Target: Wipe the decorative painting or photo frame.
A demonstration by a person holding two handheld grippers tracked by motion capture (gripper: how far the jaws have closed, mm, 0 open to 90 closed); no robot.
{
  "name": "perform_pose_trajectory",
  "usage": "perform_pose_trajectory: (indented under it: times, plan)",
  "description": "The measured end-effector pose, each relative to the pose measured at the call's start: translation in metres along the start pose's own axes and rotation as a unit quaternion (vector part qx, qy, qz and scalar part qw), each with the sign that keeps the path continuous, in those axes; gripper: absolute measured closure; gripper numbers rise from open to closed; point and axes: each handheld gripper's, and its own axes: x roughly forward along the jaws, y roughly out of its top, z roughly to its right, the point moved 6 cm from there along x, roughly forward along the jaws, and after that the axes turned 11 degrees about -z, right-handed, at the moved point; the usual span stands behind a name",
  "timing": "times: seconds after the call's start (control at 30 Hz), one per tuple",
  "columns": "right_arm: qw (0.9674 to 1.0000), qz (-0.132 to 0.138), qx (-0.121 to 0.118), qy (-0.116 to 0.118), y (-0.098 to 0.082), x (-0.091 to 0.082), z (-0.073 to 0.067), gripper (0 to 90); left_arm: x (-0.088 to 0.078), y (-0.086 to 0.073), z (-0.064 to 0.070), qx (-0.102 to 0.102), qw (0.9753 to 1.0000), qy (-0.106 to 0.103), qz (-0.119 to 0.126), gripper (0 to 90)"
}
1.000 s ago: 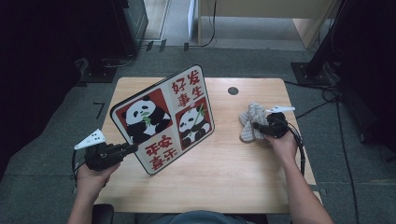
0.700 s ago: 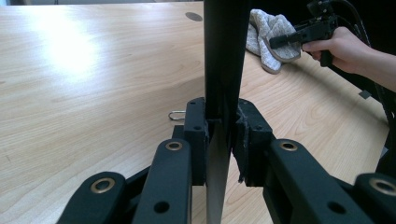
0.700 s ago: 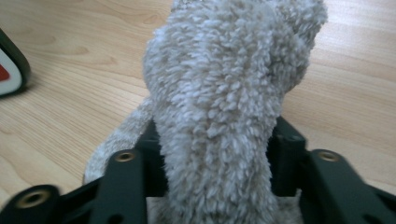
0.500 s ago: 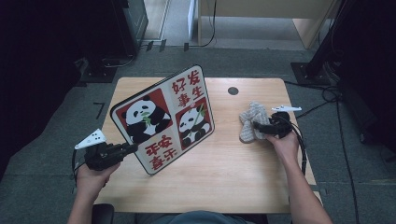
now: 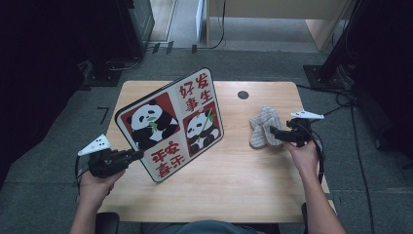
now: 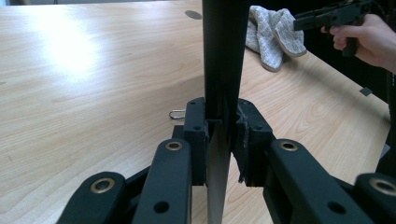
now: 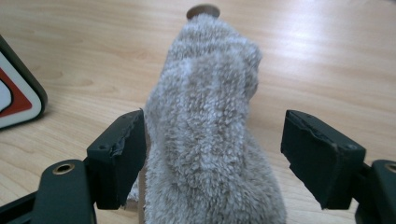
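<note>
Holding the panda board (image 5: 170, 124) up on its edge, your left gripper (image 5: 130, 156) has its jaws squeezed tight on the board's lower left rim. In the left gripper view the board (image 6: 225, 56) rises as a thin dark strip straight up from between the jaws. In the high view it sits left of the middle, tilted back, with its picture side facing you. Its long side runs from the lower left up to the upper right of the frame.

Your right gripper (image 5: 273, 132) is at the right side of the frame, pointing left at the grey cloth (image 5: 263, 126). Its jaws have just been opening. In the right gripper view the cloth (image 7: 205, 135) lies between them; the left jaw is right beside it and the right jaw stands well apart. The cloth's long side runs away from you toward a small round hole (image 5: 243, 95) in the table (image 5: 234, 185).

The table is light wood. Around it is grey floor (image 5: 44, 195) with black cables (image 5: 355, 141) on the right.
</note>
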Motion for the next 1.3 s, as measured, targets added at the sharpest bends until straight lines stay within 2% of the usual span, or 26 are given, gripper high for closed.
perform_pose_trajectory:
  times: [0.1, 0.13, 0.17, 0.2, 0.37, 0.5, 0.67, 0.73, 0.87, 1.0, 1.2, 1.23, 1.3]
  plan:
    - [0.9998, 0.016, -0.007, 0.003, 0.002, -0.008, -0.006, 24.7, 0.000, 0.000, 0.000, -0.001, 1.0000, 0.000, 0.000, 76.7]
    - [0.9993, 0.028, -0.015, 0.018, 0.001, -0.014, -0.016, 26.9, 0.000, 0.000, -0.001, -0.001, 1.0000, 0.001, 0.001, 76.6]
    - [0.9993, 0.028, -0.015, 0.018, 0.001, -0.014, -0.016, 26.9, 0.000, 0.000, -0.001, -0.001, 1.0000, 0.001, 0.001, 76.6]
    - [0.9987, 0.030, -0.021, 0.033, -0.001, -0.015, -0.025, 28.7, 0.000, 0.000, -0.001, -0.002, 1.0000, 0.002, 0.001, 76.4]
    - [0.9969, 0.016, -0.049, 0.060, -0.008, -0.010, -0.050, 32.5, 0.000, 0.001, -0.004, -0.007, 1.0000, 0.005, 0.004, 75.7]
    - [0.9945, 0.013, -0.075, 0.072, -0.012, -0.009, -0.066, 34.1, -0.002, 0.000, -0.008, -0.011, 0.9999, 0.013, 0.003, 74.7]
    - [0.9928, -0.002, -0.083, 0.087, -0.018, -0.004, -0.075, 35.5, -0.002, -0.002, -0.013, -0.018, 0.9997, 0.018, 0.000, 73.4]
    - [0.9912, -0.016, -0.089, 0.097, -0.023, 0.001, -0.083, 36.7, -0.001, -0.002, -0.016, -0.024, 0.9995, 0.022, -0.002, 73.0]
    - [0.9895, -0.024, -0.102, 0.099, -0.026, 0.004, -0.089, 37.7, -0.001, -0.003, -0.021, -0.027, 0.9993, 0.025, -0.003, 72.4]
    - [0.9873, -0.035, -0.105, 0.114, -0.029, 0.008, -0.097, 38.2, 0.002, -0.005, -0.028, -0.035, 0.9990, 0.025, -0.010, 71.2]
    - [0.9862, -0.031, -0.105, 0.124, -0.032, 0.012, -0.101, 39.2, 0.004, -0.004, -0.033, -0.039, 0.9988, 0.027, -0.008, 69.9]
    - [0.9857, -0.026, -0.099, 0.134, -0.033, 0.013, -0.104, 39.2, 0.005, -0.004, -0.035, -0.040, 0.9987, 0.030, -0.008, 69.7]
    - [0.9856, -0.030, -0.102, 0.132, -0.034, 0.013, -0.105, 39.2, 0.005, -0.003, -0.037, -0.041, 0.9985, 0.034, -0.007, 69.3]
